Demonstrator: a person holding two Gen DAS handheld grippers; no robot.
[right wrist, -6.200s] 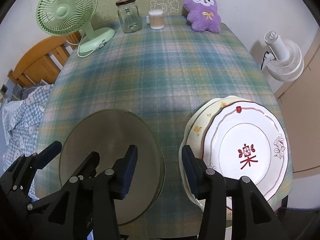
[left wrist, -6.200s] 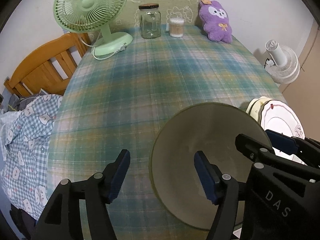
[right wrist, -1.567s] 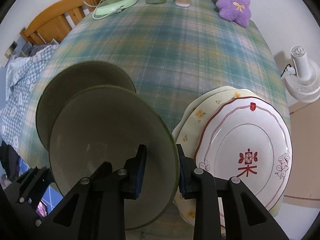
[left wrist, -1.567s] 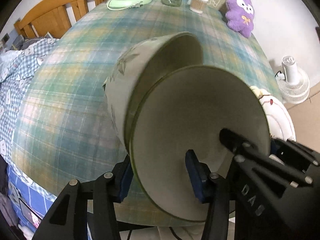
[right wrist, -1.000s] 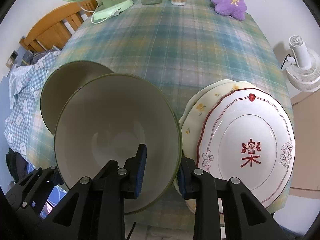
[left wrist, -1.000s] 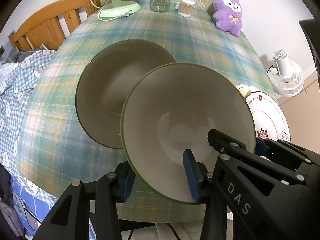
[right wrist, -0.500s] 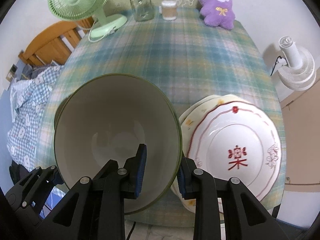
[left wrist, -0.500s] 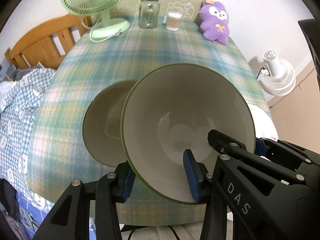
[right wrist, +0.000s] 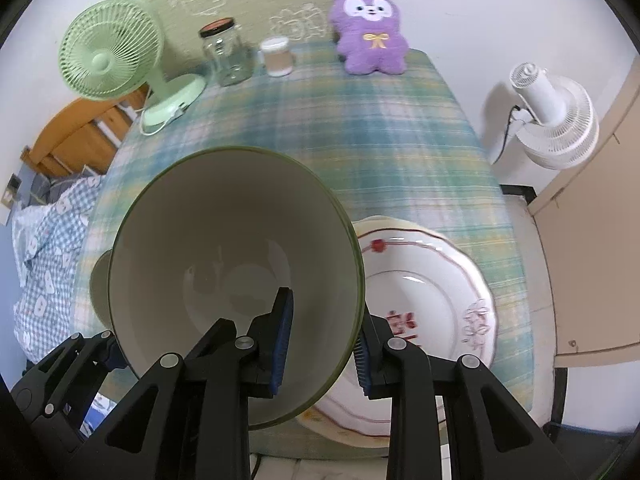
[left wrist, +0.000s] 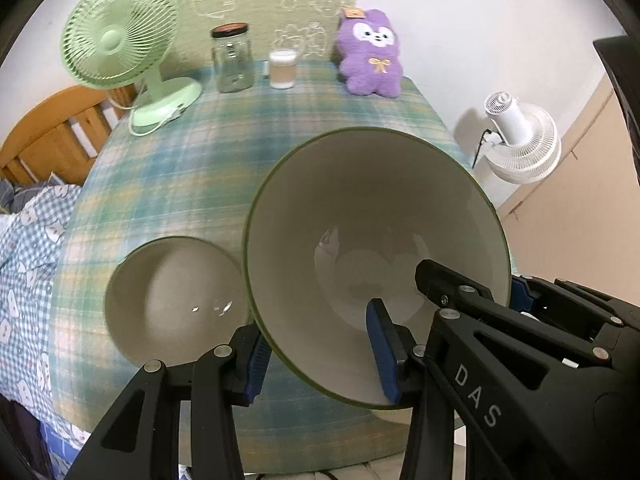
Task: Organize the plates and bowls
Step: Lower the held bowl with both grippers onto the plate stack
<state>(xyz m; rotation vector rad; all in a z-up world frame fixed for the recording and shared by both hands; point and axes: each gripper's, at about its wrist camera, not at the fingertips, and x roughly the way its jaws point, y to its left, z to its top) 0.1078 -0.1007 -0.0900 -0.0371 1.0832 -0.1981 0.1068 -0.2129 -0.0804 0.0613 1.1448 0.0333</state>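
Note:
Both grippers are shut on the rim of one green-rimmed bowl point(left wrist: 376, 236), also in the right wrist view point(right wrist: 236, 248), and hold it above the table. My left gripper point(left wrist: 320, 364) pinches its near-left rim. My right gripper point(right wrist: 322, 354) pinches its near-right rim. A second matching bowl point(left wrist: 168, 300) sits on the plaid tablecloth point(left wrist: 248, 140) below and to the left; only its edge point(right wrist: 98, 284) shows in the right wrist view. A stack of plates point(right wrist: 432, 312), with a white red-patterned plate on top, lies at the table's right front.
At the table's far edge stand a green desk fan point(left wrist: 120, 52), a glass jar point(left wrist: 232, 60), a cotton-swab tub point(left wrist: 283, 69) and a purple plush toy point(left wrist: 372, 56). A wooden chair point(left wrist: 48, 136) with checked cloth is left; a white floor fan point(right wrist: 556, 116) is right.
Both grippers have lifted the held bowl higher and away from the second bowl, which stays on the table and now looks smaller and further left. The plates have not moved.

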